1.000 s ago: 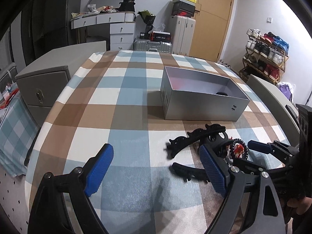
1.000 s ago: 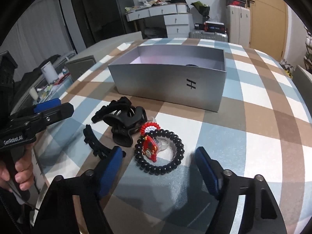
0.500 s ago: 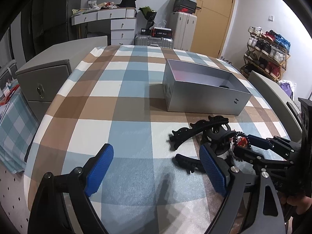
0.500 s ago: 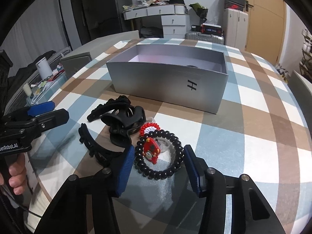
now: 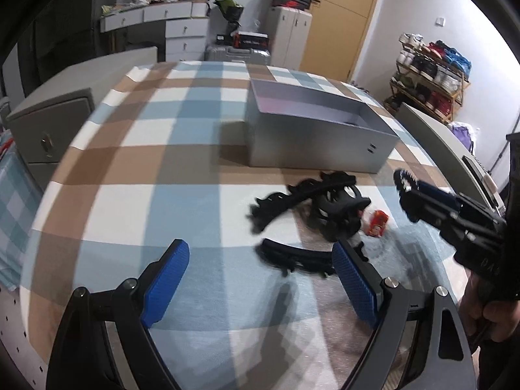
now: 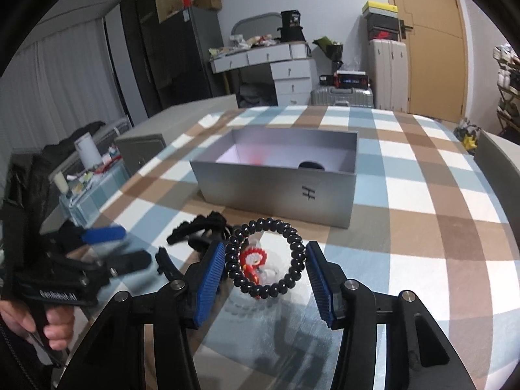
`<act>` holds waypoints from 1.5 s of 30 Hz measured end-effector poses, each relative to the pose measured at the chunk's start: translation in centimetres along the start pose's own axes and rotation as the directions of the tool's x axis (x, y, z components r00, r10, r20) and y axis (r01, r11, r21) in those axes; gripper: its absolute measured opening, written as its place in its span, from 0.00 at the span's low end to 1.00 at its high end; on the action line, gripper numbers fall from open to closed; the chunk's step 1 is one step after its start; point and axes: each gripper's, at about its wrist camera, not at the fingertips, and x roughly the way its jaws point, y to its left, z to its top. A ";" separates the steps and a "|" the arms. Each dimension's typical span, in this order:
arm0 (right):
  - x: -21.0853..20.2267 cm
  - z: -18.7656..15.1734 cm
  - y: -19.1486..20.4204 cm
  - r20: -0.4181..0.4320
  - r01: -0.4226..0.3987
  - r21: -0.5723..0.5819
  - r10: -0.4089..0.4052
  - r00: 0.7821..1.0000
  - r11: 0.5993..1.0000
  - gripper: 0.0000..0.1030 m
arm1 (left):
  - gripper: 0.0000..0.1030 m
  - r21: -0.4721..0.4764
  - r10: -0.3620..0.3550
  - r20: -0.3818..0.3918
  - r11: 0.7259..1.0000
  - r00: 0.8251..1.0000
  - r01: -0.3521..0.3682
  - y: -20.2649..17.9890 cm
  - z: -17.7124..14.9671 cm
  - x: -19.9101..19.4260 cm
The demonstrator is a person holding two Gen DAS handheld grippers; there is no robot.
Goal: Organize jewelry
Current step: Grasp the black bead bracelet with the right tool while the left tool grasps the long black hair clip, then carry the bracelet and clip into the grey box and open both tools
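We hold the black spiral hair tie [image 6: 266,260] clamped in our right gripper [image 6: 266,273], lifted above the surface's [image 6: 422,227] near edge; our left gripper [image 5: 260,282] hangs jaws apart; black clips [image 5: 325,208] and red charm [image 5: 377,224] await the mostly empty grey box [image 6: 276,191].

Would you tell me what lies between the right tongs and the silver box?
In the right wrist view, only bare checked tablecloth lies between the right tongs, shut on the black bead bracelet, and the silver box.
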 end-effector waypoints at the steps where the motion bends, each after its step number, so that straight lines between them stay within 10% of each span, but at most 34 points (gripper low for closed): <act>1: -0.2 0.1 -0.1 0.007 -0.002 0.004 0.002 1.000 1.000 0.49 | 0.84 0.004 -0.012 -0.013 1.000 1.000 0.012 -0.2 0.0 0.3; 18: -2.0 -0.6 -1.5 0.055 -0.035 0.033 0.033 0.998 0.999 0.49 | 0.85 0.082 0.012 -0.097 0.997 0.995 -0.004 -4.7 0.4 3.0; 45: -2.8 -0.2 -1.9 0.091 -0.053 0.060 0.047 0.995 0.997 0.49 | 0.85 0.162 0.036 0.002 0.986 0.999 -0.036 -5.2 0.3 -0.4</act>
